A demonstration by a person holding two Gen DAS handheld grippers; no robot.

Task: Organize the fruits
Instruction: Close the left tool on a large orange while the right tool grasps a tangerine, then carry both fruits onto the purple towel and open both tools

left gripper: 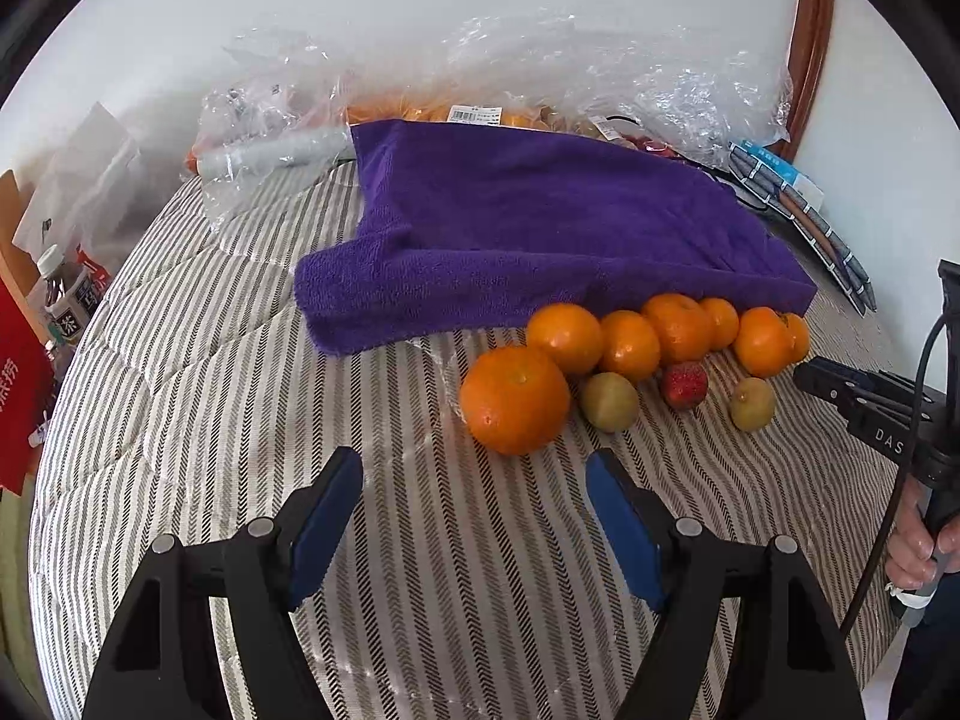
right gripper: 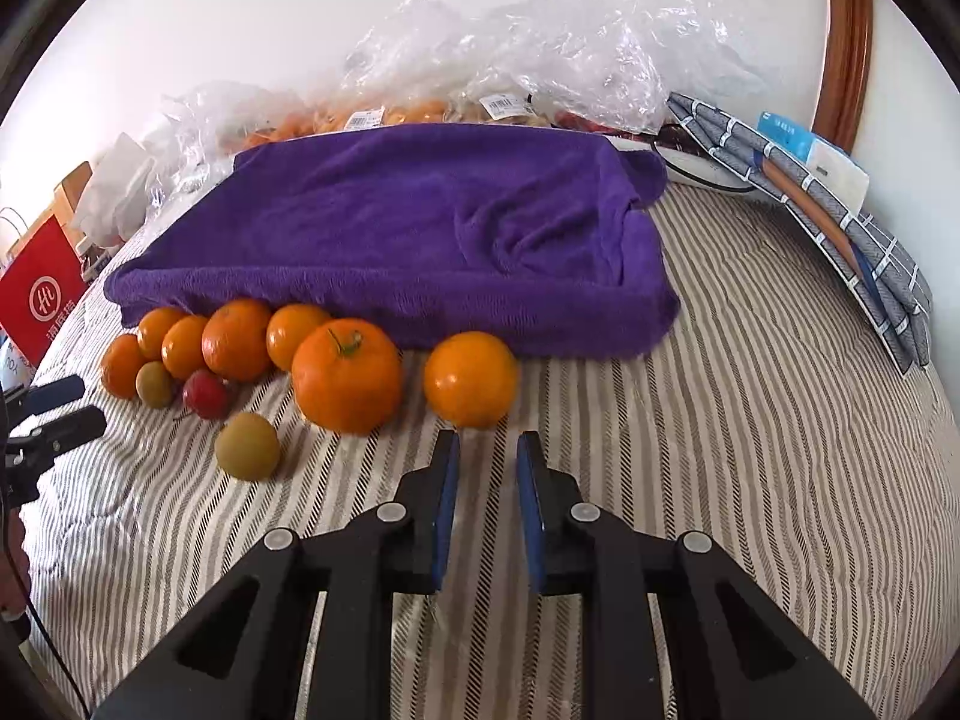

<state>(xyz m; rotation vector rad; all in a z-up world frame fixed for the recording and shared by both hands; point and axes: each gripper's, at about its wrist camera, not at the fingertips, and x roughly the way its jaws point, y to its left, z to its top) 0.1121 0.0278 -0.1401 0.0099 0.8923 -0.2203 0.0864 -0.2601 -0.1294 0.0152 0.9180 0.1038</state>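
Several oranges lie on a striped bed along the front edge of a purple towel (left gripper: 540,222). In the left wrist view a large orange (left gripper: 515,399) is nearest, with two green-brown fruits (left gripper: 609,402) (left gripper: 752,403) and a red fruit (left gripper: 684,385) beside it. My left gripper (left gripper: 474,468) is open and empty, just short of the large orange. In the right wrist view my right gripper (right gripper: 487,450) is open with a narrow gap, empty, just below a lone orange (right gripper: 471,378). A big stemmed orange (right gripper: 347,375) lies to its left.
Clear plastic bags (right gripper: 540,48) with more fruit sit behind the towel (right gripper: 390,228). A patterned flat object (right gripper: 840,222) leans at the right. A red paper bag (right gripper: 42,294) and a bottle (left gripper: 63,294) stand at the bed's left edge.
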